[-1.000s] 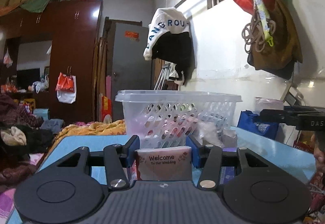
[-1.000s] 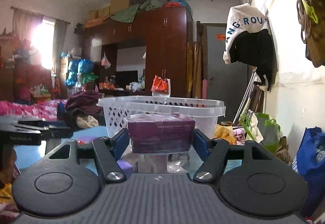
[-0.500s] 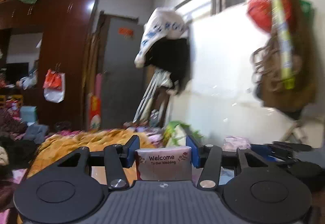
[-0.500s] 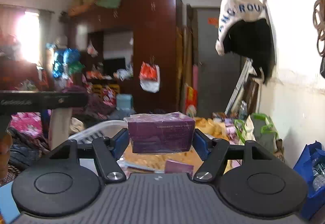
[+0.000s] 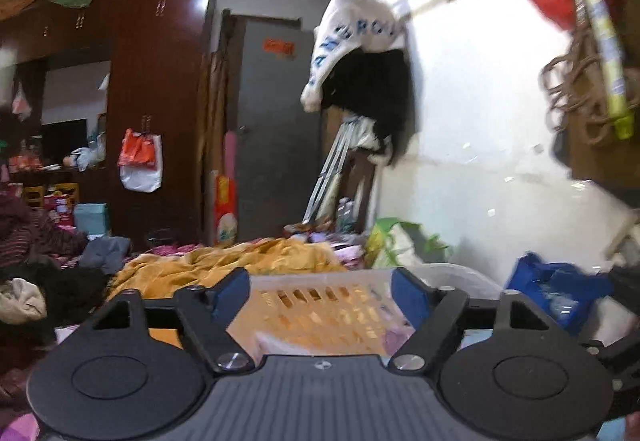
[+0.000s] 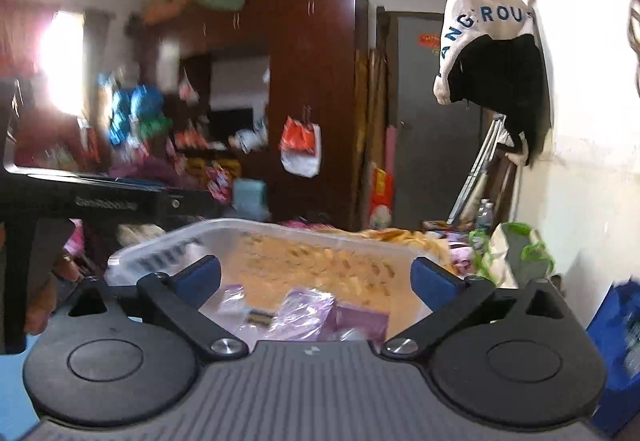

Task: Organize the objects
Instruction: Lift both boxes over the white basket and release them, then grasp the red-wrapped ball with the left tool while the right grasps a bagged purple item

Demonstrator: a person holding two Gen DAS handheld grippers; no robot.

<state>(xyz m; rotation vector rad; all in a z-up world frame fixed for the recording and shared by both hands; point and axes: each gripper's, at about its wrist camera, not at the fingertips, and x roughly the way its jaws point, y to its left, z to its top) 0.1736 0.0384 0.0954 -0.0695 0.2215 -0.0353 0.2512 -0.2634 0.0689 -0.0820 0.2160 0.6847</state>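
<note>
My left gripper (image 5: 320, 293) hangs over the white slotted basket (image 5: 452, 273), jaws opening with nothing between them. The "Welcome" card is out of sight in this view. In the right wrist view my right gripper (image 6: 316, 277) is also above the basket (image 6: 224, 229), jaws opening wide and empty. The purple box (image 6: 360, 321) lies inside the basket below it, next to a clear-wrapped purple packet (image 6: 304, 311) and other small items. The view is blurred.
A blue tabletop (image 6: 16, 373) shows at the lower left. The black body of the left tool (image 6: 100, 201) and a hand (image 6: 64, 269) sit left of the basket. An orange blanket (image 5: 224, 265), a blue bag (image 5: 552, 281) and a white wall (image 5: 480, 121) lie beyond.
Both grippers rose above the basket and opened. The card has left the left jaws and the purple box has left the right jaws; the box now lies in the basket.
</note>
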